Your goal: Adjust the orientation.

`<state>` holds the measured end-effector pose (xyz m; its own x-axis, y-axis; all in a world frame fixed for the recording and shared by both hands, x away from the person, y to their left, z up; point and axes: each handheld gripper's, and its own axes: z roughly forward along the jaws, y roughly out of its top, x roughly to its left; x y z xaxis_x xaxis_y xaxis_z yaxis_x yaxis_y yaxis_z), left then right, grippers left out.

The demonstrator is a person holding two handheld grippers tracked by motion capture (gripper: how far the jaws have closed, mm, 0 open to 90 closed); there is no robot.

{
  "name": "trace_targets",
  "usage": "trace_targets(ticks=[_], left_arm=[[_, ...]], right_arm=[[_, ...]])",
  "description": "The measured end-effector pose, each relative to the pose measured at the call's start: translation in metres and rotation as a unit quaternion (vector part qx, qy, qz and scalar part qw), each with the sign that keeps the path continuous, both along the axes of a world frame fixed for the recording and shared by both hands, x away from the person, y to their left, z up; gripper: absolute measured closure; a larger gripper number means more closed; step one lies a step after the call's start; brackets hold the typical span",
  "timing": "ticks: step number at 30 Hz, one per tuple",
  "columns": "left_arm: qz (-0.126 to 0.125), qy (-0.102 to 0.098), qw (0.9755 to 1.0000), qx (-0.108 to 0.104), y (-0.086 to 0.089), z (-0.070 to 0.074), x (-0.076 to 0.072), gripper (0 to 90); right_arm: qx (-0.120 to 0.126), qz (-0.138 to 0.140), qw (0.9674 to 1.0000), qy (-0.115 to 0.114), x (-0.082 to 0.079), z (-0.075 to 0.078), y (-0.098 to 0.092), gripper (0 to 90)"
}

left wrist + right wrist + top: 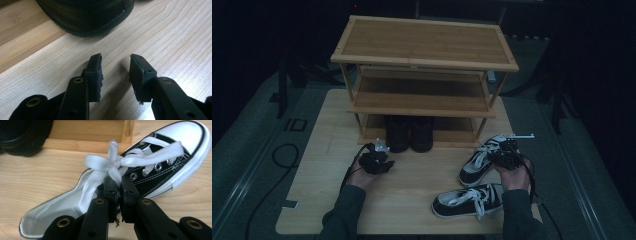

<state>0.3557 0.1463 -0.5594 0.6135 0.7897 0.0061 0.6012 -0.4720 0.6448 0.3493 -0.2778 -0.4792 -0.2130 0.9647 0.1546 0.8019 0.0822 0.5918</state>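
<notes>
Sneakers: two black-white, lower right of frame; right tool (119,192) clamped on upper sneaker (482,159), other (468,200) below. Left tool (115,72) apart, empty. Two black shoes (409,134) on rack (424,55).

Dark studio, black curtains (242,60), floor cables (282,155)

Dim room, grey carpeted floor (252,135) around a light wooden table (327,150).
</notes>
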Motion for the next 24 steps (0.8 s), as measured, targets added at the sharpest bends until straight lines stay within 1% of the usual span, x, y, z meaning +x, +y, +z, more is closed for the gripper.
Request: trace_targets(ticks=[3,5,8,11,13,14,15,18,21,23,24], left_arm=[[0.000,0.000,1.0000,0.000,0.000,0.000,0.000,62.6],[0.000,0.000,1.0000,0.000,0.000,0.000,0.000,62.7],[-0.001,0.001,1.0000,0.000,0.000,0.000,0.000,62.7],[-0.002,0.002,1.0000,0.002,0.000,0.000,0.000,62.7],[-0.001,0.001,1.0000,0.001,0.000,0.000,0.000,62.7],[-0.001,0.002,1.0000,0.001,0.000,0.000,0.000,62.7],[-0.001,0.001,1.0000,0.001,0.000,0.000,0.000,62.7],[-0.001,0.001,1.0000,0.001,0.000,0.000,0.000,62.8],[-0.002,0.001,1.0000,0.000,0.000,0.000,0.000,62.8],[-0.002,0.001,1.0000,0.001,0.000,0.000,0.000,62.8],[-0.002,0.001,1.0000,0.001,0.000,0.000,0.000,62.8]], right_arm=[[0.001,-0.004,1.0000,-0.004,0.000,0.001,-0.002,85.3],[0.003,-0.006,1.0000,-0.003,0.001,0.003,-0.004,85.4],[0.005,-0.013,0.9999,-0.011,0.001,0.006,-0.008,85.7],[0.011,-0.017,0.9995,-0.023,0.000,0.016,-0.014,86.1],[0.008,-0.018,0.9993,-0.031,0.000,0.025,-0.017,86.5],[0.004,-0.016,0.9992,-0.035,0.000,0.033,-0.019,86.7],[0.004,-0.016,0.9992,-0.035,0.000,0.033,-0.019,86.7],[-0.007,-0.012,0.9993,-0.036,0.001,0.038,-0.021,86.7],[-0.016,-0.012,0.9993,-0.033,0.000,0.038,-0.026,86.7],[-0.016,-0.012,0.9993,-0.032,-0.001,0.037,-0.030,86.7],[-0.006,-0.012,0.9995,-0.030,-0.002,0.036,-0.035,86.7]])
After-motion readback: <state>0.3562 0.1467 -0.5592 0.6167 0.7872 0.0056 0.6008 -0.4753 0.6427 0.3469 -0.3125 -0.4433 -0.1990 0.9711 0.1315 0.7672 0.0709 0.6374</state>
